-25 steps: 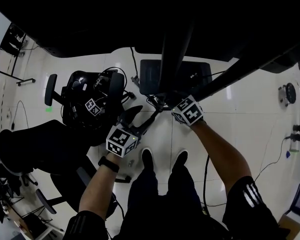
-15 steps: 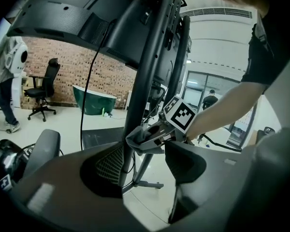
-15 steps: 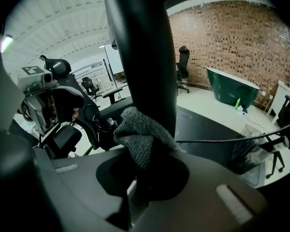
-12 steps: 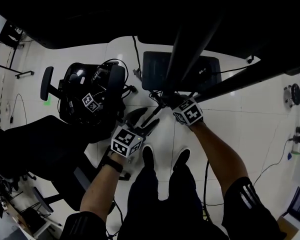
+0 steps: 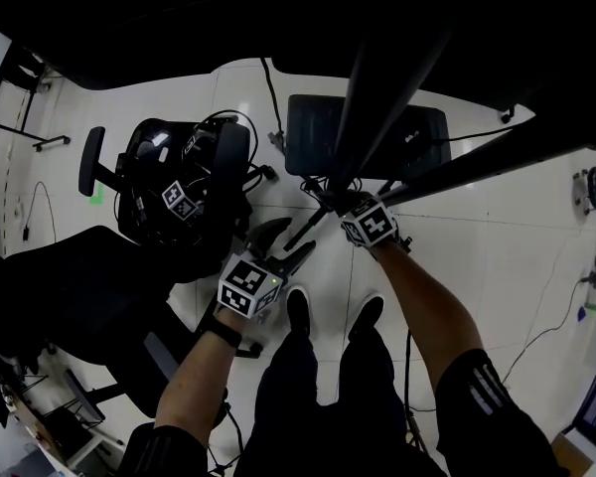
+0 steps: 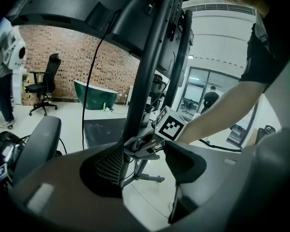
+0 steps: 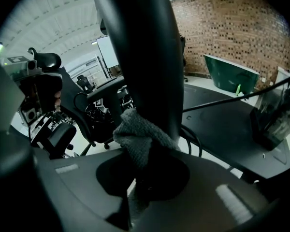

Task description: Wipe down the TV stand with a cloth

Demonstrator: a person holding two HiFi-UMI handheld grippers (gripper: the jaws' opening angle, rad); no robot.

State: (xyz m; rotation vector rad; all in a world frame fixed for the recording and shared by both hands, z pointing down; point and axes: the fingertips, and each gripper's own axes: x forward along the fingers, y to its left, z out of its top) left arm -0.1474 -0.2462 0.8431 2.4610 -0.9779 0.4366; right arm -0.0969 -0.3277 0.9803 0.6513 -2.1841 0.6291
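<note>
The TV stand's black post [image 5: 377, 87] rises from its dark base plate [image 5: 313, 137] on the white floor. My right gripper [image 5: 333, 207] is at the post's lower part, shut on a grey cloth [image 7: 135, 141]. In the right gripper view the cloth is bunched and pressed against the post [image 7: 135, 57] just ahead of the right gripper [image 7: 145, 170]. My left gripper [image 5: 283, 241] hangs open a little to the left of the post and holds nothing. In the left gripper view, the left gripper [image 6: 145, 161] frames the post [image 6: 150, 71] and the right gripper's marker cube [image 6: 170, 124].
A black office chair [image 5: 179, 187] loaded with gear stands left of the stand. Cables [image 5: 268, 97] trail across the floor near the base. My shoes [image 5: 298, 311] are just below the grippers. Farther off are a person [image 6: 2, 57], another chair [image 6: 43, 81] and a green tub [image 6: 94, 93].
The right gripper stays at the post with the cloth. The left gripper has drifted slightly right and nearer to me. The head view has shifted a little.
</note>
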